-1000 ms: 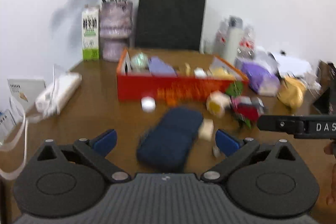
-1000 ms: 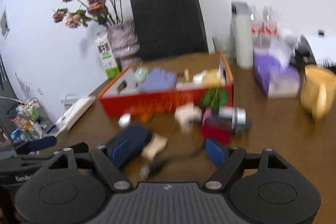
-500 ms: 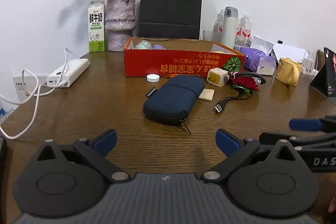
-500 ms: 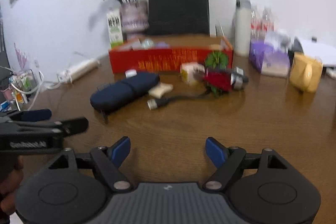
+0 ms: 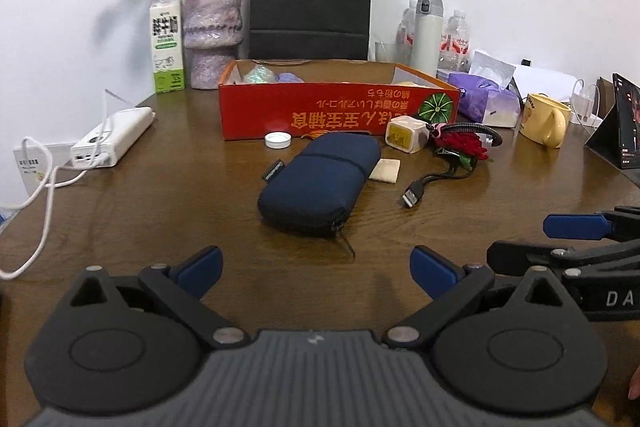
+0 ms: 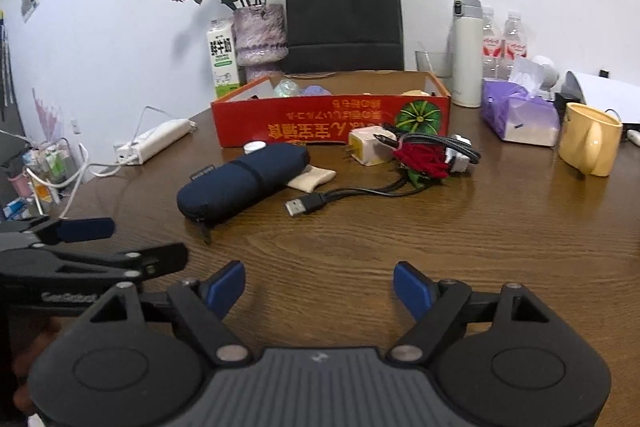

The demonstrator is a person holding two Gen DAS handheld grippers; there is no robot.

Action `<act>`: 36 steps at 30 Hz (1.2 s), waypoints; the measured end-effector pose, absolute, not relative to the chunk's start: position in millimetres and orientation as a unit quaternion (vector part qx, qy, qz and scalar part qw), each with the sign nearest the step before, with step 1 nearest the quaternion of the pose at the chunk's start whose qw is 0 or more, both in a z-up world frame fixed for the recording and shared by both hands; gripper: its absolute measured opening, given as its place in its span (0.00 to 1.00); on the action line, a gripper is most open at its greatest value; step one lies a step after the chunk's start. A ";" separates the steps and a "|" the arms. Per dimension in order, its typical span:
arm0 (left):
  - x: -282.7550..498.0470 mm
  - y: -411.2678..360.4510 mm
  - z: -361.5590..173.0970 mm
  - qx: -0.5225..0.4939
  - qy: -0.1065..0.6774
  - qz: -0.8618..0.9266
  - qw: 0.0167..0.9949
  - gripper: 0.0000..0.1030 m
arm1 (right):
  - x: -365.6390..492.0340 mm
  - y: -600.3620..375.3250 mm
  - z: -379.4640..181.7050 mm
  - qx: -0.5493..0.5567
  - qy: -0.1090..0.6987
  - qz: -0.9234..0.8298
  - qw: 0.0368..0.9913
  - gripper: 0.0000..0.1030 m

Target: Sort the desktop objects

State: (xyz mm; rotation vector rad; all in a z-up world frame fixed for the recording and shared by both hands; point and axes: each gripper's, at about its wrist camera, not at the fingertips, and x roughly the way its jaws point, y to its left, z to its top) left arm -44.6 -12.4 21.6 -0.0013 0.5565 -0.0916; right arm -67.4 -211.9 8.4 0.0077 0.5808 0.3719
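On the wooden table [image 5: 160, 211], before the red box [image 5: 320, 107], we note the navy pouch [image 5: 320, 183] lying flat; its long axis runs diagonally, zipper end toward us, far end toward the box. Our left gripper [image 5: 316, 267] and right gripper [image 6: 319, 287] hover short of it; both jaws wide, holding nothing.

Bright even light, sharp focus, fisheye bending and dark corners.

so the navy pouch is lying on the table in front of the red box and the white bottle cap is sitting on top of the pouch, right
Not quite. The white bottle cap sits on the table beside the navy pouch, against the red box, as the left wrist view shows.
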 end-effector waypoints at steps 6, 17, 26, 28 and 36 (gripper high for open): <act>16.6 -12.9 35.0 0.022 0.265 -0.062 0.962 0.98 | -31.9 -211.0 17.9 -0.002 0.281 0.174 0.944 0.63; 87.3 -5.4 15.8 0.002 0.353 -0.114 0.929 0.72 | 62.3 -234.3 37.2 -0.050 0.252 0.076 0.963 0.52; 63.6 14.6 36.8 -0.057 0.328 -0.075 0.940 0.64 | 124.7 -207.7 18.7 -0.128 0.313 0.130 0.932 0.26; 51.6 18.8 44.2 -0.068 0.319 -0.074 0.942 0.64 | 122.0 -207.7 25.0 -0.106 0.318 0.135 0.932 0.15; -0.7 8.7 49.2 -0.027 0.314 -0.059 0.947 0.64 | 42.2 -238.3 79.8 0.004 0.238 0.176 0.955 0.08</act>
